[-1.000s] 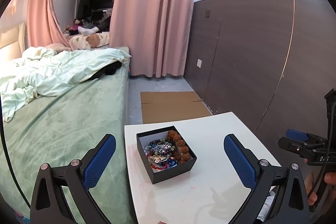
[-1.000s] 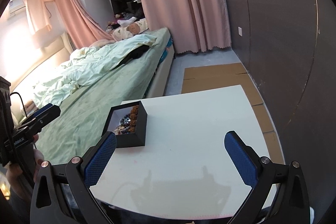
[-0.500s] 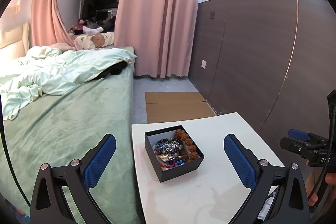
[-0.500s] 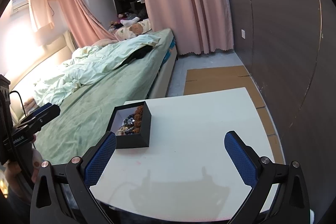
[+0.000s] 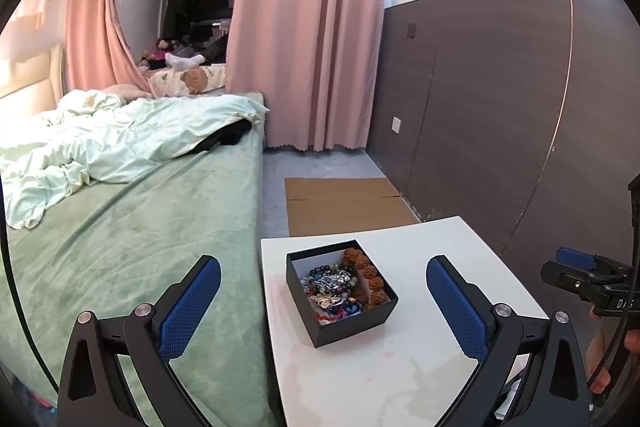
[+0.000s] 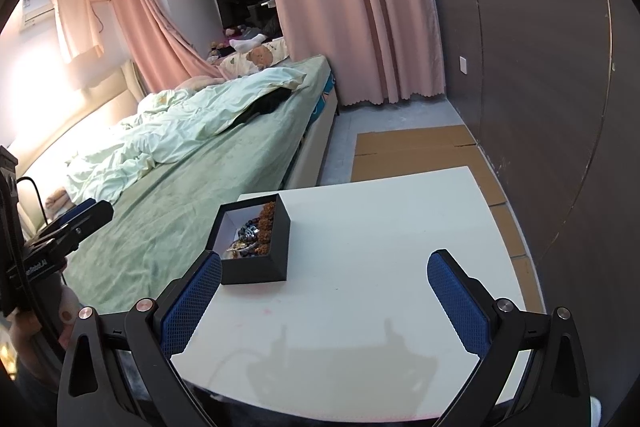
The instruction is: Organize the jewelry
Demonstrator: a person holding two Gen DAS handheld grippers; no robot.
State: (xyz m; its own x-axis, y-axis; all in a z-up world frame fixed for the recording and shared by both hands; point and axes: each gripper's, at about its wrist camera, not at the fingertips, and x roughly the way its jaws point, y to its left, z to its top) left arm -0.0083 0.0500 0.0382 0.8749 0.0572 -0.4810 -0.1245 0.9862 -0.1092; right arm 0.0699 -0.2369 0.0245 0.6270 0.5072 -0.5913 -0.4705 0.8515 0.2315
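Note:
A black open box (image 5: 352, 319) stands on the left part of a white table (image 5: 404, 375). It holds a tangle of beaded jewelry (image 5: 332, 287) and a brown bead bracelet (image 5: 366, 277). My left gripper (image 5: 322, 307) is open and empty, above the table's near edge, with the box between its fingers in view. My right gripper (image 6: 324, 303) is open and empty over the table (image 6: 380, 255), to the right of the box (image 6: 276, 251). The right gripper also shows at the left view's right edge (image 5: 588, 275), and the left gripper at the right view's left edge (image 6: 76, 223).
A bed with a green cover (image 5: 132, 227) and a rumpled pale quilt (image 5: 120, 143) runs along the table's left side. Flat cardboard (image 5: 344, 203) lies on the floor beyond the table. A dark panelled wall (image 5: 500, 115) stands on the right, pink curtains (image 5: 312, 39) behind.
Both views have shifted: the box now sits closer to the middle between my left fingers, and it appears a little farther right in the right view. Both grippers stay open.

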